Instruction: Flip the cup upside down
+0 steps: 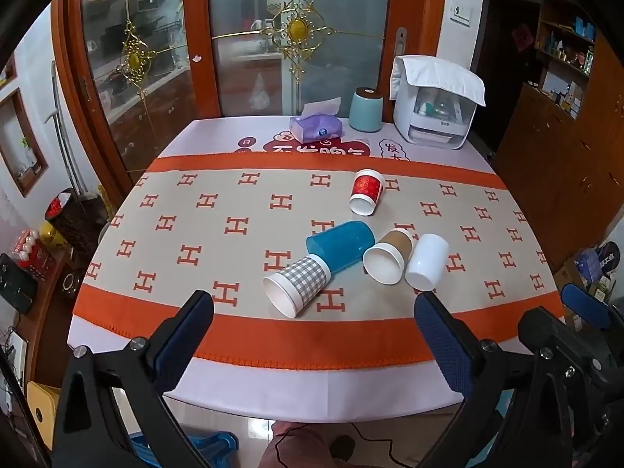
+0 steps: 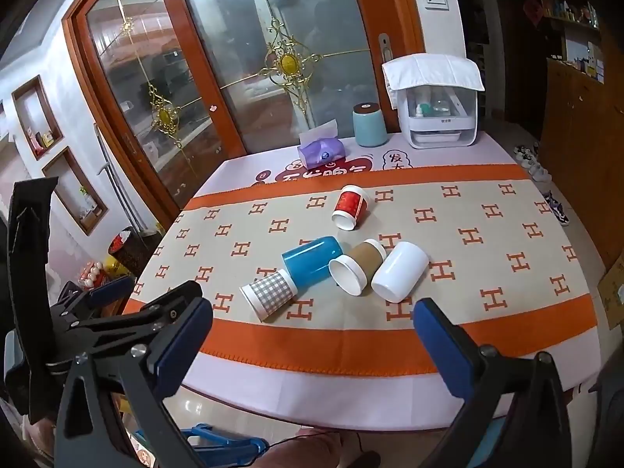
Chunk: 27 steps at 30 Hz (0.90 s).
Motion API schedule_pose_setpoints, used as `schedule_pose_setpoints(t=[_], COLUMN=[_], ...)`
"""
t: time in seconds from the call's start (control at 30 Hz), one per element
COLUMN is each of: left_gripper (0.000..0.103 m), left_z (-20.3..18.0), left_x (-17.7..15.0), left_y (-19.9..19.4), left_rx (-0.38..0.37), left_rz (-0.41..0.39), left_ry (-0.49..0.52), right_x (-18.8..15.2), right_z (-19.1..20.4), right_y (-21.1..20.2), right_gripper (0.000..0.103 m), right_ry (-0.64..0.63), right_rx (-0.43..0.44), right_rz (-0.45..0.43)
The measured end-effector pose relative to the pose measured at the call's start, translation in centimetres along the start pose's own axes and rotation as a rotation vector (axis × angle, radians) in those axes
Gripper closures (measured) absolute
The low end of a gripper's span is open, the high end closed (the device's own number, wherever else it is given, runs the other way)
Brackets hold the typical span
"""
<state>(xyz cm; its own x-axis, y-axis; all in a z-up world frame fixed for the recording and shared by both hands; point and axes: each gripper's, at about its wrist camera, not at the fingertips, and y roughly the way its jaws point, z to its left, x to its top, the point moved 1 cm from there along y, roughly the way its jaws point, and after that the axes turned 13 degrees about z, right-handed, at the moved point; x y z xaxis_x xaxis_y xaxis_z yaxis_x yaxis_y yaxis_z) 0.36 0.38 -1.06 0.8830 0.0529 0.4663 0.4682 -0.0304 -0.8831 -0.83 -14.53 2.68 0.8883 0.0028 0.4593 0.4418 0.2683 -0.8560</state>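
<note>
Several cups lie on their sides on the patterned cloth: a checked paper cup (image 1: 298,284) (image 2: 268,293), a blue cup (image 1: 340,246) (image 2: 312,259), a brown paper cup (image 1: 388,257) (image 2: 357,266), a white cup (image 1: 426,261) (image 2: 398,271) and a red paper cup (image 1: 366,192) (image 2: 350,206) farther back. My left gripper (image 1: 314,312) is open and empty, held short of the table's near edge. My right gripper (image 2: 312,319) is open and empty, also short of the near edge. The left gripper shows at the left of the right wrist view (image 2: 117,292).
At the table's far edge stand a purple tissue box (image 1: 316,126), a teal canister (image 1: 366,110) and a white appliance (image 1: 436,109) with a cloth on top. Glass sliding doors stand behind the table. A bin (image 1: 68,214) and clutter stand on the floor at left.
</note>
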Motion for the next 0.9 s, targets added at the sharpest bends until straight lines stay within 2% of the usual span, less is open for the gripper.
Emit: schedule_pose_setpoints(t=[0.4,0.9], left_gripper=[0.001,0.001], left_z=[-0.6,-1.3], left_x=[0.2,0.4], left_y=[0.6,0.7], left_rx=[-0.007,-0.005], left_rz=[0.038,0.043], left_ry=[0.026,0.048], right_x=[0.2,0.4], right_z=[-0.1,-0.8], right_y=[-0.6,-0.1], right_gripper=[0.000,0.000], right_ry=[0.006,0.028], right_rx=[-0.017,-0.012], right_rz=[-0.003,0.001])
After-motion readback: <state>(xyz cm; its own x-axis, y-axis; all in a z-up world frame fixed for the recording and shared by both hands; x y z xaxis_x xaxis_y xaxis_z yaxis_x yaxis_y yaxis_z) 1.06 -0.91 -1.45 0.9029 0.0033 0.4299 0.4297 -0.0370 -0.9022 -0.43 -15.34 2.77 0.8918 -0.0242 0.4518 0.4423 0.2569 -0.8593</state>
